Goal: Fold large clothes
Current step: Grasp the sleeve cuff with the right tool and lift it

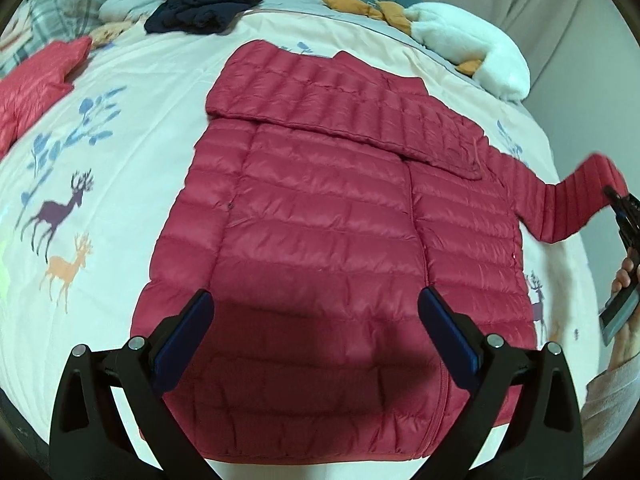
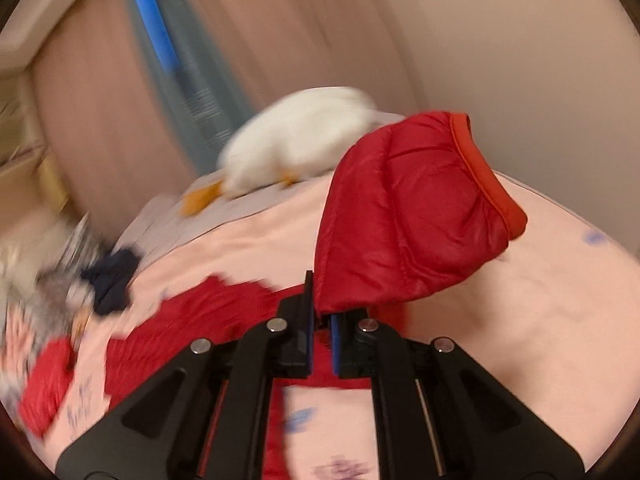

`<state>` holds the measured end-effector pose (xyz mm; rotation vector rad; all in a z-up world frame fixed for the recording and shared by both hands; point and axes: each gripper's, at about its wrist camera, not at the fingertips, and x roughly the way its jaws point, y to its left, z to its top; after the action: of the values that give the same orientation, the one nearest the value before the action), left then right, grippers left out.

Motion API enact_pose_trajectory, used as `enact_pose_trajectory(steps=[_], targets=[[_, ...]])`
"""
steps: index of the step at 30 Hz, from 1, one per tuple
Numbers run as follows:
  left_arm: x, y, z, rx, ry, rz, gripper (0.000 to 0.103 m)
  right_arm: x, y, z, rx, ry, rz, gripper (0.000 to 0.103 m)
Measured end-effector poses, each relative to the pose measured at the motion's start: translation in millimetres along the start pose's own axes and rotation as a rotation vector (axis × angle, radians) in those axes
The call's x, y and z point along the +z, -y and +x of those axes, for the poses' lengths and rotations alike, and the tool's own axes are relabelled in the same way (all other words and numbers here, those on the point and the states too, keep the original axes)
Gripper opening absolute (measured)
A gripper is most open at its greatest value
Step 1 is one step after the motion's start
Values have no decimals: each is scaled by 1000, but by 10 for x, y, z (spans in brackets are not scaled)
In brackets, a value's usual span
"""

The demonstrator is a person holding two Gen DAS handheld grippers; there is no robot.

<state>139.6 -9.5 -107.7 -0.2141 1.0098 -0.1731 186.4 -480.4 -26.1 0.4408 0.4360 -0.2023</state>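
I see the bed (image 1: 120, 128) carrying the red quilted jacket (image 1: 320, 220), flat, one sleeve folded across. My left gripper (image 1: 316, 332) gapes wide, empty, above its hem; right gripper (image 2: 320, 320) pinches the other sleeve (image 2: 408, 216), lifted. White plush (image 1: 472, 48) and navy garment (image 1: 204, 4) lie beyond.

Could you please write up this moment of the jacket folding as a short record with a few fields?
surface: bed sheet printed with deer and blue plants
garment: red puffer jacket lying flat, one sleeve already folded across its upper part
other sleeve: sleeve lifted off the bed, cuff end in the air
left gripper: left gripper open, hovering over the jacket's hem, holding nothing
right gripper: right gripper shut on the sleeve
nearby: dark blue garment, white plush toy, second red garment
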Motion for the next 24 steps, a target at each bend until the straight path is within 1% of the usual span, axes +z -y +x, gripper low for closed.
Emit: enact_pose_trajectory(steps=[3,5,8,11,13,15,17,19,20,21,22,23,24], targets=[[1,-136,-11,-60,-7,-36,102,-180,-649,57,106,-46,-155,6],[5,-227,-25,-97,-5,-59,102,-330,-960,109,156,-81,-230,6],[-2,-362,-27,-137,-11,-105,102,-669,-1471,235,197,-145,-366,6],[1,-504,4,-181,-20,-162,102,-1030,-1809,368,214,-210,-471,6],[15,-575,23,-199,-20,-183,102,-1248,-1932,403,229,-255,-503,6],[47,-620,38,-234,-20,-200,102,-1418,-2035,456,229,-291,-532,7],[119,-628,76,-295,-27,-220,102,-1584,-2109,518,226,-326,-567,9],[220,-605,129,-351,-36,-235,102,-1672,-2237,603,220,-347,-594,12],[269,-584,150,-386,-38,-238,102,-1730,-2265,609,216,-357,-605,14],[311,-561,183,-422,-42,-243,102,-1753,-2287,618,218,-365,-611,28],[365,-537,235,-464,-47,-258,102,-1803,-2352,675,222,-389,-616,39],[396,-525,286,-502,-54,-267,102,-1826,-2328,659,219,-405,-618,59],[425,-508,342,-540,-65,-281,102,-1848,-2327,666,212,-411,-619,66]])
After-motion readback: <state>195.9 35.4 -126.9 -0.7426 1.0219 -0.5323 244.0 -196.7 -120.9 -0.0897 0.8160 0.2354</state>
